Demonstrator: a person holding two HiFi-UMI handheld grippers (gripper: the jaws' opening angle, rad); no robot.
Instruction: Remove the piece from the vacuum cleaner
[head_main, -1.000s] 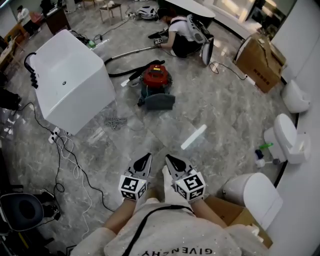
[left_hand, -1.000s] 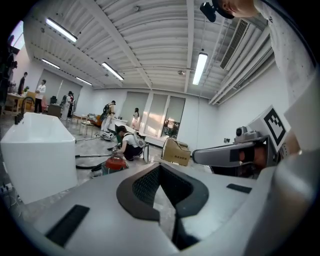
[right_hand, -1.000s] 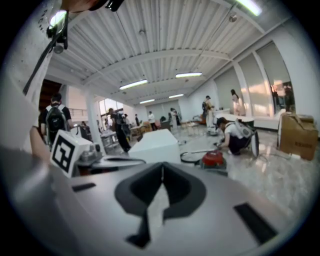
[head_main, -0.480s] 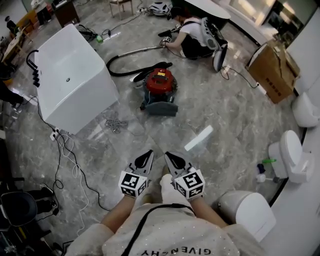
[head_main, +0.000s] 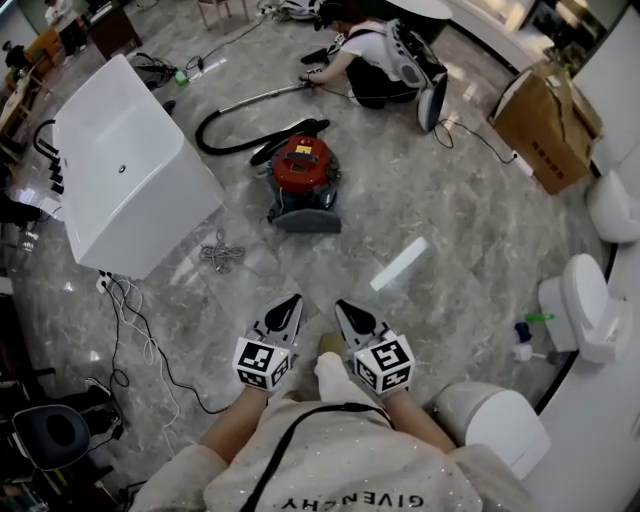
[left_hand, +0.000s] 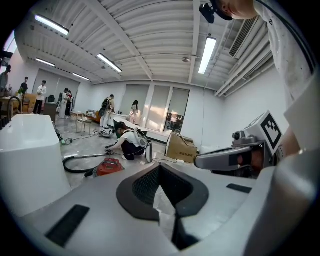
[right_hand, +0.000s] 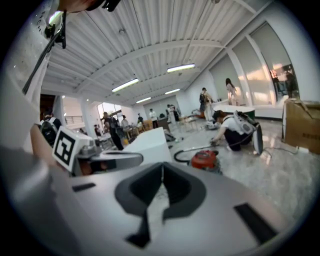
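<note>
GIVENCHY runs upside down across the wearer's shirt (head_main: 350, 498); the print on the cardboard box (head_main: 545, 125) is too small to read. The red vacuum cleaner (head_main: 303, 165) sits on the glossy grey marble floor (head_main: 450, 210) beside a white bathtub (head_main: 130, 180). It is well ahead of the left gripper (head_main: 290, 300) and the right gripper (head_main: 342, 305). Both have their fingers pressed together, empty. A toilet (head_main: 585, 295) stands at the right.

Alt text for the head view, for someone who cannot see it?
The left gripper and right gripper, both shut and empty, point side by side at a marble floor. Ahead lies a red vacuum cleaner with black hose, beside a white bathtub; a person crouches beyond.
</note>
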